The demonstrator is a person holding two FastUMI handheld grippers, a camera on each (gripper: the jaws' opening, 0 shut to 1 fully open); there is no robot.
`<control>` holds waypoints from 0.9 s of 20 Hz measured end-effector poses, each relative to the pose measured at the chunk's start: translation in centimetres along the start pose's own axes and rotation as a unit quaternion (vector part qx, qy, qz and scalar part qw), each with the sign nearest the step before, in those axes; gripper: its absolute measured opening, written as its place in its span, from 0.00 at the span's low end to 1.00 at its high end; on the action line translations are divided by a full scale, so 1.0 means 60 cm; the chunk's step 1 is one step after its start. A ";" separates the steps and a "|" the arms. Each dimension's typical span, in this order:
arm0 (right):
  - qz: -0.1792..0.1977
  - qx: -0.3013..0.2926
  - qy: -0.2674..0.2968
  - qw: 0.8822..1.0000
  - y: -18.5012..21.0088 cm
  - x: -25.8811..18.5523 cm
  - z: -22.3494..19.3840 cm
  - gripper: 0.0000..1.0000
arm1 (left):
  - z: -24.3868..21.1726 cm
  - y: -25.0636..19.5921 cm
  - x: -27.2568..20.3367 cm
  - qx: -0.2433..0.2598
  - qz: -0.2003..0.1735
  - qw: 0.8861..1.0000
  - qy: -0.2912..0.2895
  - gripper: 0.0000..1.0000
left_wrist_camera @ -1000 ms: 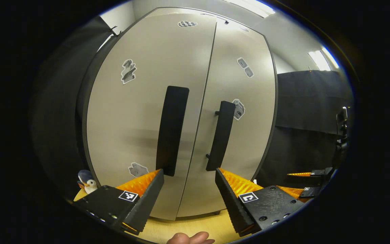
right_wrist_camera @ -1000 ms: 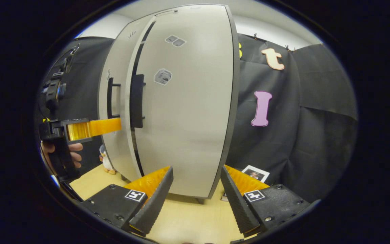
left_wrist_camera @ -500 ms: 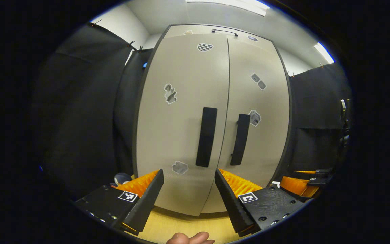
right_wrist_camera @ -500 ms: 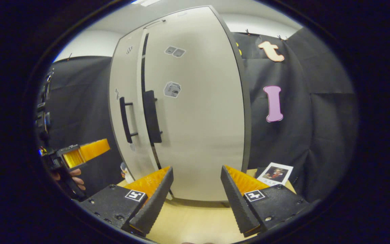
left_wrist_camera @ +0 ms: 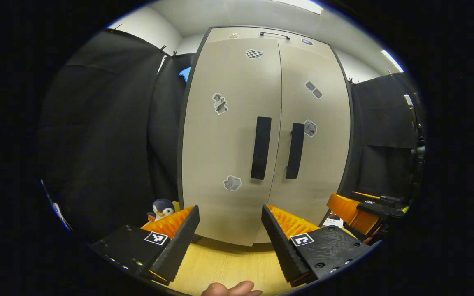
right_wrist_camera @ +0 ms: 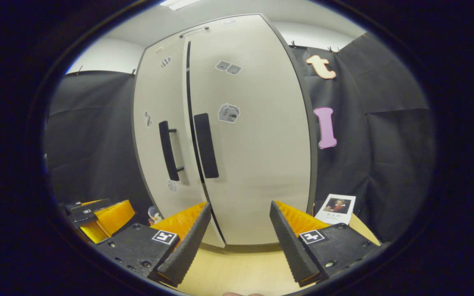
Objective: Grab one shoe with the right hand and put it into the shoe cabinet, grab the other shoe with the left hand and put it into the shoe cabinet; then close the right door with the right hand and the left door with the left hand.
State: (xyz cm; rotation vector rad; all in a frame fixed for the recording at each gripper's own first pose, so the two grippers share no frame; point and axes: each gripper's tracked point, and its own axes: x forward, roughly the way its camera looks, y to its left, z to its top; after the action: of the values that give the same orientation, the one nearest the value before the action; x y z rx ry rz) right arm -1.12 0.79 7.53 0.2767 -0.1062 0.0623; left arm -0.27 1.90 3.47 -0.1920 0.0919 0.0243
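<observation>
1. Two doors of the shoe cabinet stand shut, meeting at a thin seam down the middle; the shoes cannot be seen from outside.
2. At the far left of the left gripper view, a small penguin toy sits on the wooden table, just beside the cabinet's lower left corner.
3. The left door carries a dark vertical handle near the seam, with small stickers above and below it.
4. The left gripper hovers in front of the cabinet's base — its fingers spread wide, nothing between them, apart from the doors.
5. The right door has its own dark handle, just across the seam from the first.
6. At the right edge of that view the other gripper shows low beside the cabinet.
7. In the right gripper view, the cabinet is seen at an angle, both handles side by side.
8. The right gripper is held in front of the right door's lower part — fingers parted, empty, not touching it.
9. A small photo card leans against the black cloth wall at the cabinet's right side.
</observation>
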 end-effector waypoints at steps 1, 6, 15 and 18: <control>0.001 0.000 -0.004 1.000 0.011 -0.005 0.001 0.92 | 0.000 0.012 -0.001 -0.003 0.005 1.000 -0.003 0.92; -0.016 -0.032 -0.015 0.999 0.039 -0.039 -0.006 0.92 | -0.016 0.037 -0.004 -0.022 -0.006 1.000 0.007 0.92; 0.024 -0.043 -0.008 0.999 0.056 -0.008 0.010 0.93 | 0.027 0.030 -0.013 0.003 0.013 0.999 -0.046 0.92; 0.031 -0.046 -0.013 0.998 0.057 0.003 0.015 0.93 | 0.033 0.022 -0.007 0.007 0.014 0.998 -0.056 0.92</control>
State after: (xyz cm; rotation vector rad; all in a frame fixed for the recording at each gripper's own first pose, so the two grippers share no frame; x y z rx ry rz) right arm -1.27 3.86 9.31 0.1827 -0.1431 0.1158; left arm -0.53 3.55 5.23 -0.1750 -0.0172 0.0623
